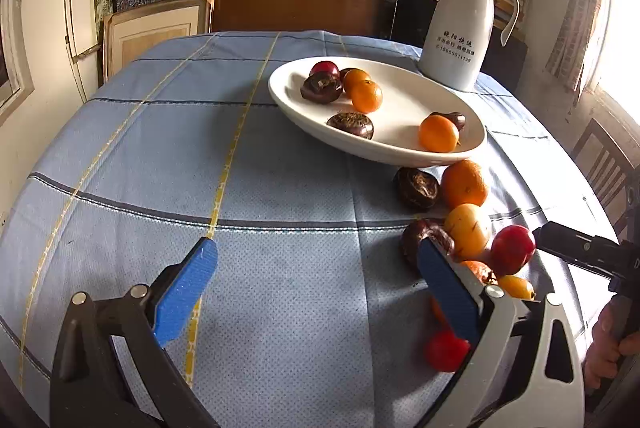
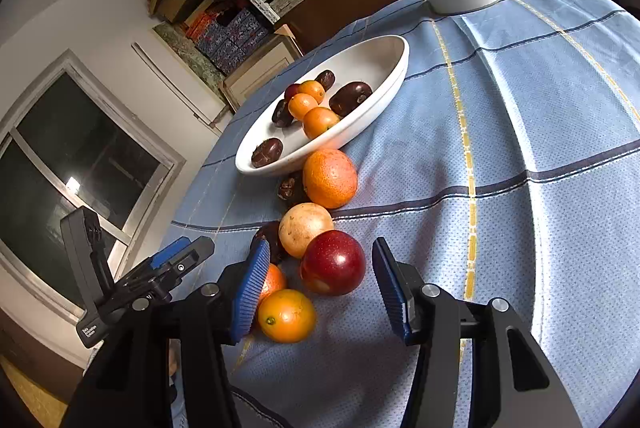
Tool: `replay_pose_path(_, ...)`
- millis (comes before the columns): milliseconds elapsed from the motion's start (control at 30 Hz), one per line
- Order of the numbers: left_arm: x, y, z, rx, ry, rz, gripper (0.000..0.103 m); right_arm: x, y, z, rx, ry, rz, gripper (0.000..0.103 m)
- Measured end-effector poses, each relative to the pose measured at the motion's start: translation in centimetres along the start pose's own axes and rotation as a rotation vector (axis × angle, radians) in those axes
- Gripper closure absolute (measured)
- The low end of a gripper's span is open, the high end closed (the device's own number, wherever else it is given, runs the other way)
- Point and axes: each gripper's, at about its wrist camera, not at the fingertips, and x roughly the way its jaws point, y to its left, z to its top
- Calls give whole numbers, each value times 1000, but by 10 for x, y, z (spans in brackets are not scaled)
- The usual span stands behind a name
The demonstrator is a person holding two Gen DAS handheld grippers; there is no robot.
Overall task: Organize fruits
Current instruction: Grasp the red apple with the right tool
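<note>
Beside the white dish [image 2: 384, 76], we hold our right gripper [image 2: 320, 288] spread wide around a red plum [image 2: 333, 262]; our left gripper [image 1: 316, 288] gapes wide, empty.

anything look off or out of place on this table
Yes: several fruits lie loose on the tablecloth beside the white dish, among them a large orange and a red fruit. Nothing looks spilled or damaged.

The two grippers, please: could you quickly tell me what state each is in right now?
Left gripper: open, holding nothing.
Right gripper: open, jaws on either side of the red fruit but not closed on it.
</note>
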Motion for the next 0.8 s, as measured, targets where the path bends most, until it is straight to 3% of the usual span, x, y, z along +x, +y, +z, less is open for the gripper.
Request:
replay_pose_path(333,0,-12,1,58,-1,-10,5,23,5,-5,-27,96,-63,62)
replay_pose_path(600,11,-43,4,190,13,-55,5,20,2,-8,-6,75,-64,64)
replay_pose_path(700,20,-45,9,200,28,-84,5,17,-3,-6,9,62,-72,64)
replay_pose_path(800,33,-34,17,148,92,-160,4,17,-6,-5,20,65,-72,63)
